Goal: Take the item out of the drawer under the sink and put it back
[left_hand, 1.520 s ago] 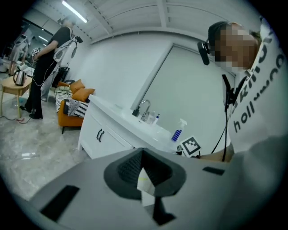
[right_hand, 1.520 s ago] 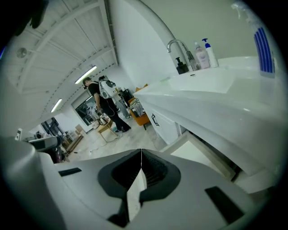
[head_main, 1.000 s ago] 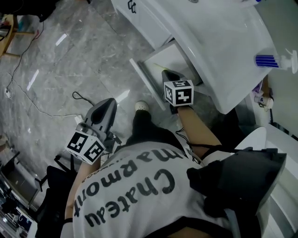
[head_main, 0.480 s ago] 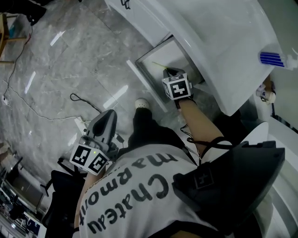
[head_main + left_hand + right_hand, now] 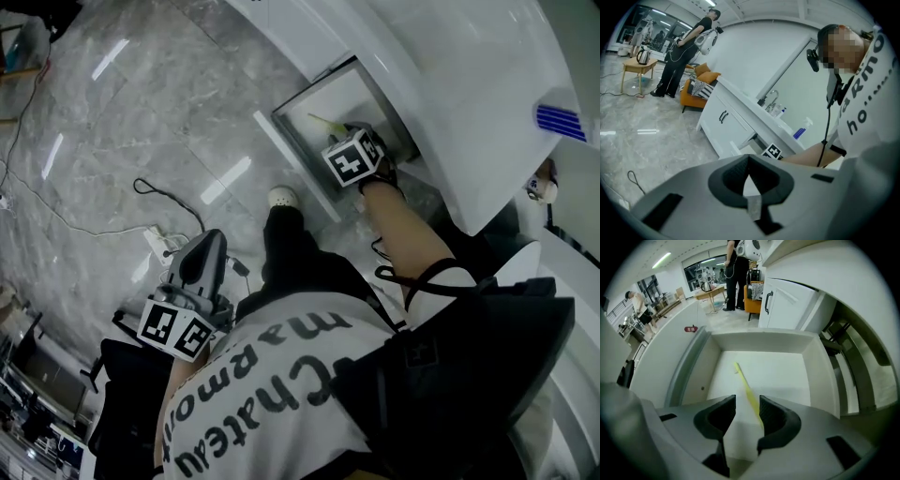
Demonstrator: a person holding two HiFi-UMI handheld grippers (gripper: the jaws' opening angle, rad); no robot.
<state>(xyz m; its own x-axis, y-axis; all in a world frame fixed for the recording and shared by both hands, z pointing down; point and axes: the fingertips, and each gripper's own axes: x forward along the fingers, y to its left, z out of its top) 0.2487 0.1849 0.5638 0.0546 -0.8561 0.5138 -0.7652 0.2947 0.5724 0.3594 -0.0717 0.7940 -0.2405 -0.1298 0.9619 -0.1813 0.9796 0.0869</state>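
The thin yellow stick (image 5: 749, 394) lies aslant on the white bottom of the open drawer (image 5: 787, 376) under the sink (image 5: 450, 84). Its near end runs between the jaws of my right gripper (image 5: 746, 401). These jaws have just been opening and now stand apart, released, not pressing the stick. A small red label (image 5: 690, 329) sits on the drawer front, but it is too small for me to read. My left gripper (image 5: 749, 161) hangs low over the grey marble floor (image 5: 141, 122), well apart from the drawer, with its jaws clenched together on nothing. On the white shirt (image 5: 272, 394) I read "Chateau" and part of "Marmont".
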